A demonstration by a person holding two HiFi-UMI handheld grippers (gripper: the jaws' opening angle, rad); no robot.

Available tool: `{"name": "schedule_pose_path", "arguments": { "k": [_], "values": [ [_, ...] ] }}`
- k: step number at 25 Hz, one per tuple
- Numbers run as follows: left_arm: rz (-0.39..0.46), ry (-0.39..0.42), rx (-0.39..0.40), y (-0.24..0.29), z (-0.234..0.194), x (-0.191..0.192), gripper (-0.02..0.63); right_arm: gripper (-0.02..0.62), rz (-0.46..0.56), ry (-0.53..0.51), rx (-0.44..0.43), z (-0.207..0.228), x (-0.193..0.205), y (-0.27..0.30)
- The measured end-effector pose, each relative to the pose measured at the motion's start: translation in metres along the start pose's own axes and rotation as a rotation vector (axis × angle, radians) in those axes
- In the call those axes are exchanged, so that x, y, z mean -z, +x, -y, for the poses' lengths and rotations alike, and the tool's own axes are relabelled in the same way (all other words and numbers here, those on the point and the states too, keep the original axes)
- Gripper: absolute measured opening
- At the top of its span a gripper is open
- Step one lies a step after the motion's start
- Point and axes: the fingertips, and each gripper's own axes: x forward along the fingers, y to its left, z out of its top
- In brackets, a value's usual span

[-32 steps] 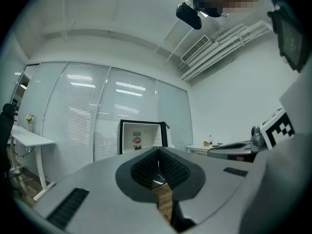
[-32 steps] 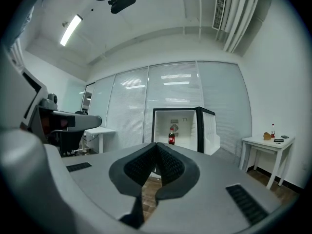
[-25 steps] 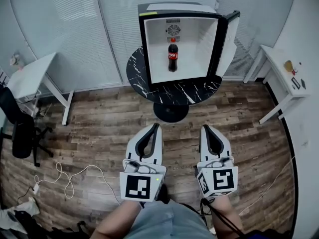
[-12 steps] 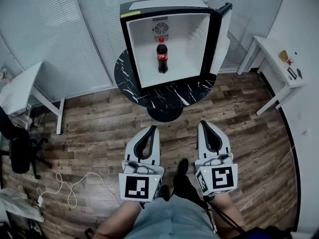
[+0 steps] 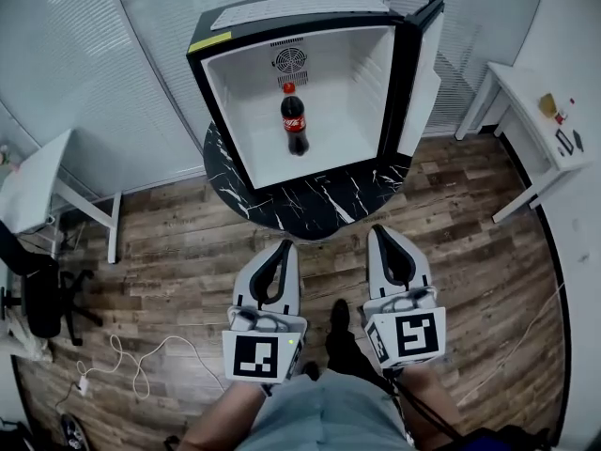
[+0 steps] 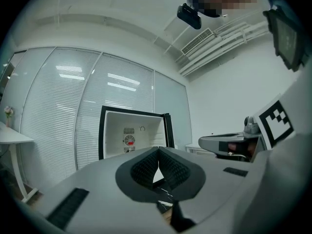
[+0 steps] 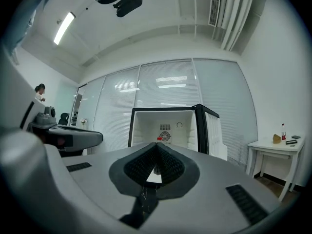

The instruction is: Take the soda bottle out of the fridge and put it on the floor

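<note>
Pointing toward the soda bottle (image 5: 294,126), the left claw (image 5: 288,243) and the right claw (image 5: 377,229) are both closed tight on nothing.

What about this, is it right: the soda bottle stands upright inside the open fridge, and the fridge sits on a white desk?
Not quite. The soda bottle does stand upright inside the open fridge, but the fridge sits on a round black marble table instead. The head view shows it.
</note>
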Motion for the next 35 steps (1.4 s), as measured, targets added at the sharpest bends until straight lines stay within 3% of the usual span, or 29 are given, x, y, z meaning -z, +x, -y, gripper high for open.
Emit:
{"name": "schedule_pose_path", "arguments": {
  "k": [6,13,27,35],
  "values": [
    [-0.025,0.007,-0.059,0.072,-0.009,0.000,0.017,0.014,-0.002,0.026,-0.073,0.045,0.001,0.068],
    [0.010,0.034,-0.165,0.127,-0.030,-0.029,0.017,0.014,0.064,0.022,-0.178,0.077,-0.031,0.136],
    [0.010,0.023,-0.267,0.164,-0.069,-0.029,0.017,0.014,0.065,-0.009,-0.309,0.060,-0.035,0.200],
    [0.004,-0.032,-0.258,0.202,-0.106,-0.006,0.017,0.014,0.012,-0.020,-0.323,0.050,-0.013,0.251]
  ]
}}
